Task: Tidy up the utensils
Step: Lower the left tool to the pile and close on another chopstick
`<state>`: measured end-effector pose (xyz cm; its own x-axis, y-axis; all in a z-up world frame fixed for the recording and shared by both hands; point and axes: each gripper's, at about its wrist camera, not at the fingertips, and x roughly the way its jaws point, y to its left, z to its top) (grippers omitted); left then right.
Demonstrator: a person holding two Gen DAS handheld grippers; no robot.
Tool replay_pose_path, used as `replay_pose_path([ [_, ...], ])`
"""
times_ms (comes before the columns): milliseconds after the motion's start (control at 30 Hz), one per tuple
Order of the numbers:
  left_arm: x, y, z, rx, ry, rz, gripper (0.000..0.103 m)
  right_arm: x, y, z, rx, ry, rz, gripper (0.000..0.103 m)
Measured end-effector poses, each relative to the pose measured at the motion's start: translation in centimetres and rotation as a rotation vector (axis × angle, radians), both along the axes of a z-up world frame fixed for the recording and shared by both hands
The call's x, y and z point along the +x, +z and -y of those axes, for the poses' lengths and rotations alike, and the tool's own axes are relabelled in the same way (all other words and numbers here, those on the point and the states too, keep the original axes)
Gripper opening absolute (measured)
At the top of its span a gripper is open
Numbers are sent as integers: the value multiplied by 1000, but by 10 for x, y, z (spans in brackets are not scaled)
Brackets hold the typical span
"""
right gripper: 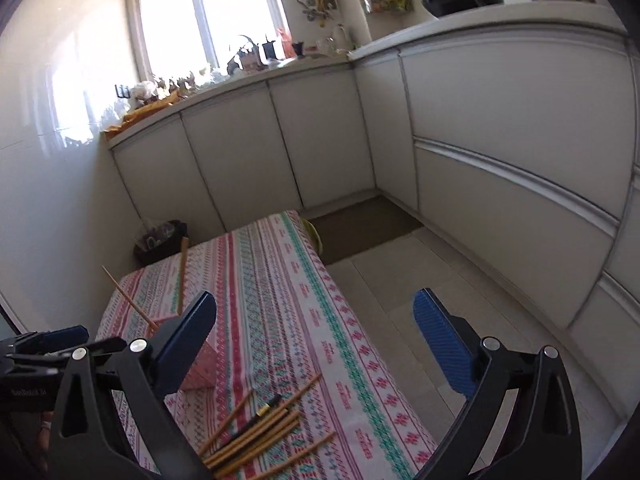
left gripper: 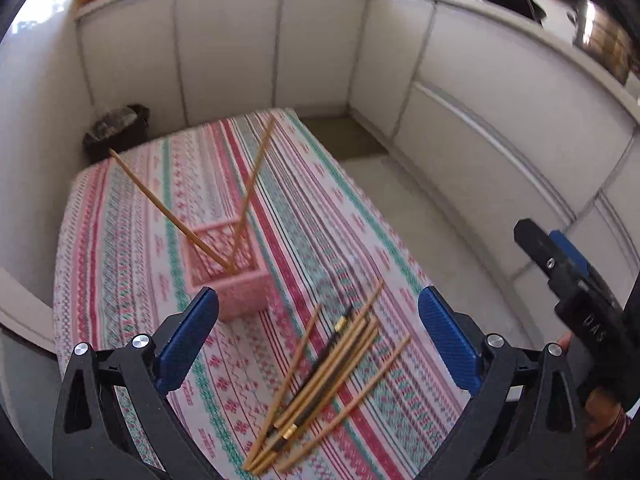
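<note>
Your left gripper [left gripper: 318,314] hangs over the table with its jaws spread wide and nothing between the blue pads; the loose pile of chopsticks [left gripper: 324,384] lies on the striped tablecloth [left gripper: 280,208] just below and between them, untouched. Most sticks in the pile are light wood, with a dark pair with gold bands among them. Beyond your left finger stands the pink basket [left gripper: 236,276], upright on the cloth, with two wooden chopsticks [left gripper: 200,232] leaning out of it in a V. Your right gripper [right gripper: 314,326] is also wide open and empty, held off the table's right edge, partly above the tiled floor [right gripper: 400,280]. White cabinets [right gripper: 500,128] run round the room.
</note>
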<state>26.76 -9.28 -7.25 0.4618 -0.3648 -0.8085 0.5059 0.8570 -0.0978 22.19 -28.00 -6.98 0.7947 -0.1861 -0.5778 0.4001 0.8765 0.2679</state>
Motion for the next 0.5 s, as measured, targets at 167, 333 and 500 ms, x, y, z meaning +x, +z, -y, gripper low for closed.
replay_pose_path([
  [167,9,-62,43,63,-112,-218,96,-16,-50,34,167,-47,-212,96],
  [333,13,-117,70,49,-168,-488,96,-16,-76,48,245,-28,-321,96],
  [500,24,-151,76,-58,-143,-672,96,-23,-89,65,327,-46,-357,96],
])
